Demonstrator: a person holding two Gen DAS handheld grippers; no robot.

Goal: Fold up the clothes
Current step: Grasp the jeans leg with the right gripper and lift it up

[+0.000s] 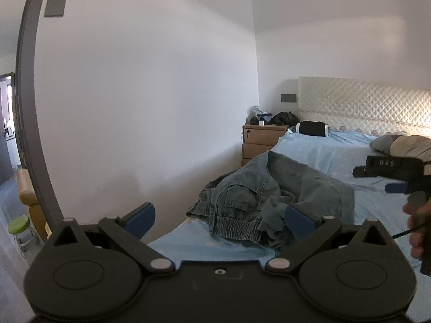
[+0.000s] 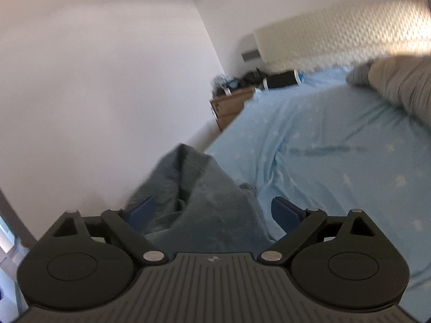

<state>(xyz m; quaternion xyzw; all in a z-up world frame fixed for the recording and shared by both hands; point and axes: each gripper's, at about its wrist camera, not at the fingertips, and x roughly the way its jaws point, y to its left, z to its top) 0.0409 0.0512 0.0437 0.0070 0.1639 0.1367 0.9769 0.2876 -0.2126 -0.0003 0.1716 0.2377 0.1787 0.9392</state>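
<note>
A crumpled pair of blue-grey denim trousers lies in a heap at the near left corner of the bed, elastic waistband towards me. My left gripper is open and empty, just short of the heap, its right finger at the cloth's edge. My right gripper is open, hovering over a trouser leg with the cloth between its spread fingers, not clamped. The right gripper also shows in the left wrist view, held by a hand above the sheet.
The bed has a light blue star-print sheet and a quilted cream headboard. A grey folded blanket and a black bolster lie near the head. A wooden nightstand stands against the white wall. A doorway is far left.
</note>
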